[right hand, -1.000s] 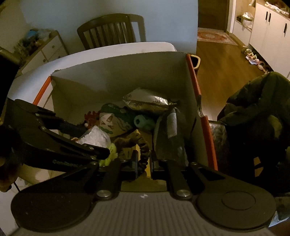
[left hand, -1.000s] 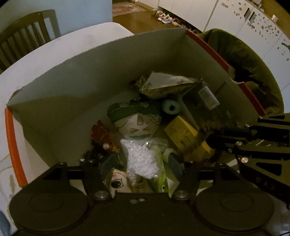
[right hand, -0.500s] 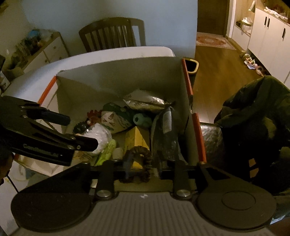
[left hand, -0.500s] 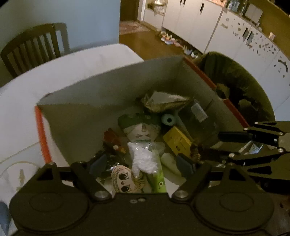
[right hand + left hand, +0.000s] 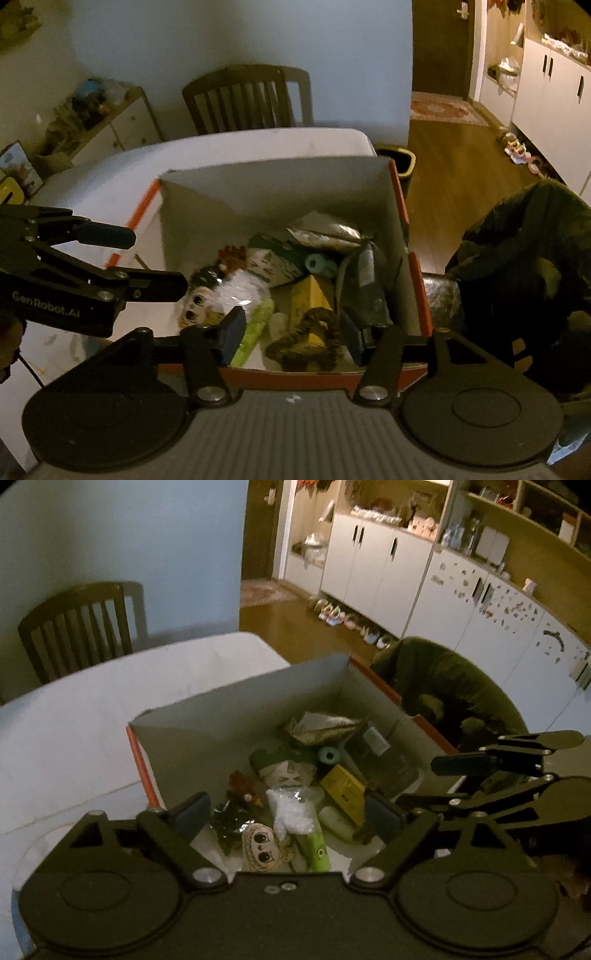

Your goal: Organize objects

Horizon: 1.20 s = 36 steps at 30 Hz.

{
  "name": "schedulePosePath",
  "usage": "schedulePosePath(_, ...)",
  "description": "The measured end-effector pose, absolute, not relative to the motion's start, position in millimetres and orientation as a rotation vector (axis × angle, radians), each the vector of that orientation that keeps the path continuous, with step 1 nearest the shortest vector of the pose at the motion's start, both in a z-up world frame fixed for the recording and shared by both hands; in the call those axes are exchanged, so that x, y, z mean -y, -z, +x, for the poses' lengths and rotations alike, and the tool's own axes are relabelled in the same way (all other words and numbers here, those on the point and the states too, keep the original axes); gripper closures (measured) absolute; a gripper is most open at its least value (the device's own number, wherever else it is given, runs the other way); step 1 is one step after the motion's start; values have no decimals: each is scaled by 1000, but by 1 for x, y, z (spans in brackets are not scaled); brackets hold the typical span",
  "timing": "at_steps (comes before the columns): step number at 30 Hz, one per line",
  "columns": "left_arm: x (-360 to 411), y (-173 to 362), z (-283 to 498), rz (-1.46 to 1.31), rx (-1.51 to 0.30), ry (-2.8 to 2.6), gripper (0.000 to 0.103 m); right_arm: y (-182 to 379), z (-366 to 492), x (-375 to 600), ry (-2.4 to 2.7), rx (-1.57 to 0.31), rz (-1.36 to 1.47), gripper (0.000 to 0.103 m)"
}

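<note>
Pulling both tools up and back from the cardboard box (image 5: 273, 192) on the bench (image 5: 74, 738). Left tool (image 5: 291, 812) and right tool (image 5: 291, 332) gaping wide, holding nothing. Leaving brown hair scrunchie (image 5: 306, 343) and toys inside; sorting seemingly finished.

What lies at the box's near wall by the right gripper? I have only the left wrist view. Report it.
Observer: A brown fuzzy loop lies there against the yellow carton. The right gripper hangs above it, jaws open and holding nothing.
Operator: Now report what is past the table's far right corner.
Observer: Beyond the table, a dark bin with a yellow rim stands on the floor.
Operator: Check left of the chair too.
Observer: Left of the chair, a low drawer unit with clutter on top stands by the wall.
</note>
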<state>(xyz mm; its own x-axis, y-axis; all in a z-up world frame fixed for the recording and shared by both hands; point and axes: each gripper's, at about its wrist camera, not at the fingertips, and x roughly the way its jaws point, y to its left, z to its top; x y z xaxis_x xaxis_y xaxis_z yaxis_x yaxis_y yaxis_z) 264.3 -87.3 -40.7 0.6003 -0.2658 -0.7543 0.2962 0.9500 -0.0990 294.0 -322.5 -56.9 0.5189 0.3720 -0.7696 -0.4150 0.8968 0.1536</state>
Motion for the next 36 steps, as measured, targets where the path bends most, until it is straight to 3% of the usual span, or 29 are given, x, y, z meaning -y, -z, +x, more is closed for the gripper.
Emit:
schedulePosePath(9, 70, 21, 237, 39, -778, 354, 12, 29, 265, 312, -490, -810, -30, 32)
schedulePosePath(23, 44, 3, 200, 27, -667, 359, 1, 4, 214, 304, -459, -693, 71, 20)
schedulePosePath(36, 26, 6, 176, -6, -665, 369, 0, -2, 172, 291, -393, -624, 116, 18)
